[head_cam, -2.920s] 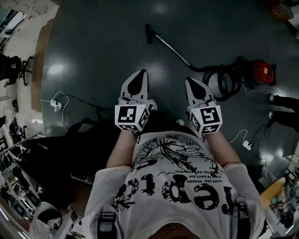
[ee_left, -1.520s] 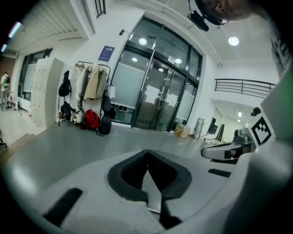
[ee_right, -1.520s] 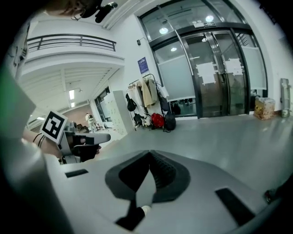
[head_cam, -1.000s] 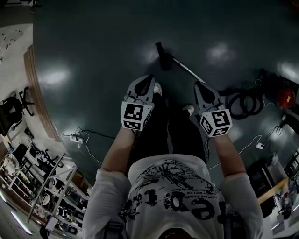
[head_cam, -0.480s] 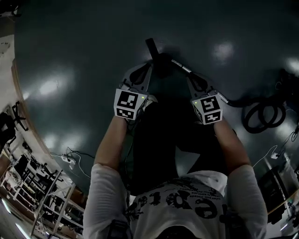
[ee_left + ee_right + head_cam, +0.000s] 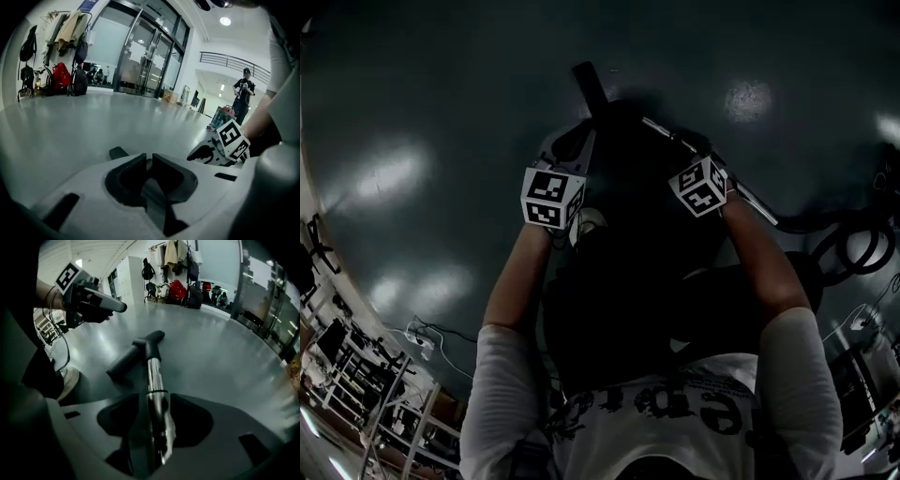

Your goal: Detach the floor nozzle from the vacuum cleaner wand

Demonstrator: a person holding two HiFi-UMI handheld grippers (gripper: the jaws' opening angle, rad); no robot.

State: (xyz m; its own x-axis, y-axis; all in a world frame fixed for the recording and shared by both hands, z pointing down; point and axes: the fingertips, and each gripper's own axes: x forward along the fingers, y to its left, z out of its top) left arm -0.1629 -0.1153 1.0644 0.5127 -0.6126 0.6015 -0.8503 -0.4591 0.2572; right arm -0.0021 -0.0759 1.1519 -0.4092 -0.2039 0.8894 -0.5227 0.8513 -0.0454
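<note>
right hand-held gripper [image 6: 157,404] has its jaws spread wide. they've just been opening, and the shiny vacuum wand [image 6: 154,376] runs right down the gap between them. the pads don't look like they're pressing on it. floor nozzle [image 6: 132,355] is still on the end of the wand, lying on the grey floor [image 6: 220,352] just ahead. left hand-held gripper [image 6: 148,158] is pressed together with nothing in it, hovering near the nozzle, not touching.
</note>
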